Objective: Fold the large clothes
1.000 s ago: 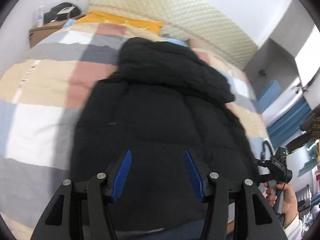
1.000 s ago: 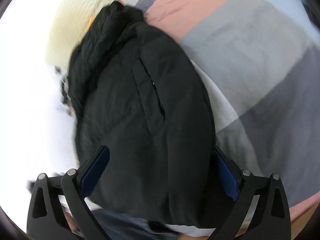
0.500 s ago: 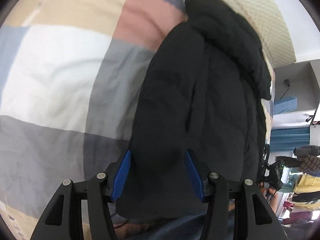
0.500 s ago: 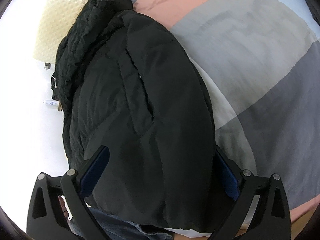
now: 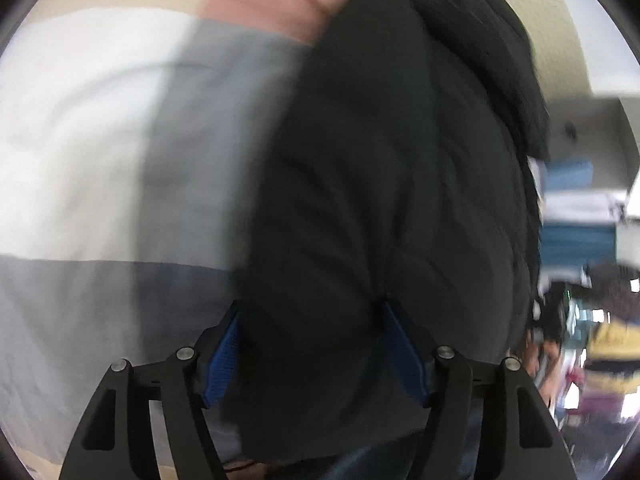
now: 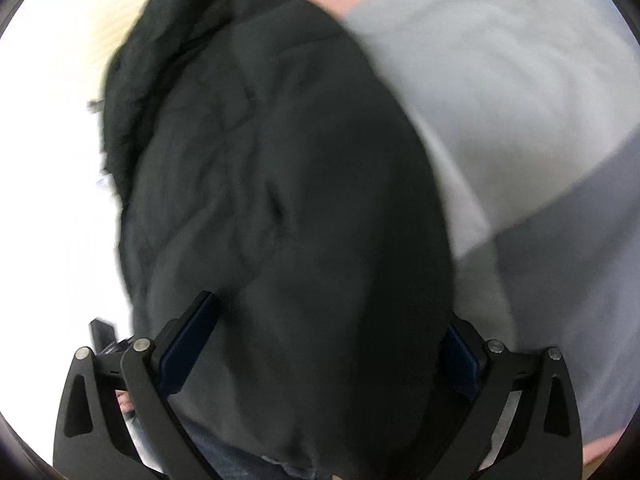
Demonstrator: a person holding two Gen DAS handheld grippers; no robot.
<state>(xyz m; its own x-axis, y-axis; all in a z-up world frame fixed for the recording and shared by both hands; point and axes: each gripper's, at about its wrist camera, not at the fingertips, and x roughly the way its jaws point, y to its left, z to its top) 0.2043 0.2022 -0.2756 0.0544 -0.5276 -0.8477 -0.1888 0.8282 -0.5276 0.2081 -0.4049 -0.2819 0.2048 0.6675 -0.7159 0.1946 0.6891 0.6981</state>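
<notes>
Lying blurred, puffy black jacket [image 5: 392, 184] on checked bedspread [image 5: 120, 152], wrinkled, quilted

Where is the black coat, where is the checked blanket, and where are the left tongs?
black coat [image 5: 392, 200], left wrist view, on its puffy middle.
checked blanket [image 6: 520, 100], right wrist view, on a pale grey square.
left tongs [image 5: 312, 320], left wrist view, midway between the blue tips.

right tongs [image 6: 320, 340]: jaws spread wide, the jacket's near hem bulging between the blue pads | black puffer jacket [image 6: 280, 180]: lies lengthwise on the bed, far end bunched toward the headboard [image 6: 116, 12] | bed cover [image 6: 520, 120]: pale grey, darker grey and pink blocks, right of jacket | view motion-blurred
</notes>
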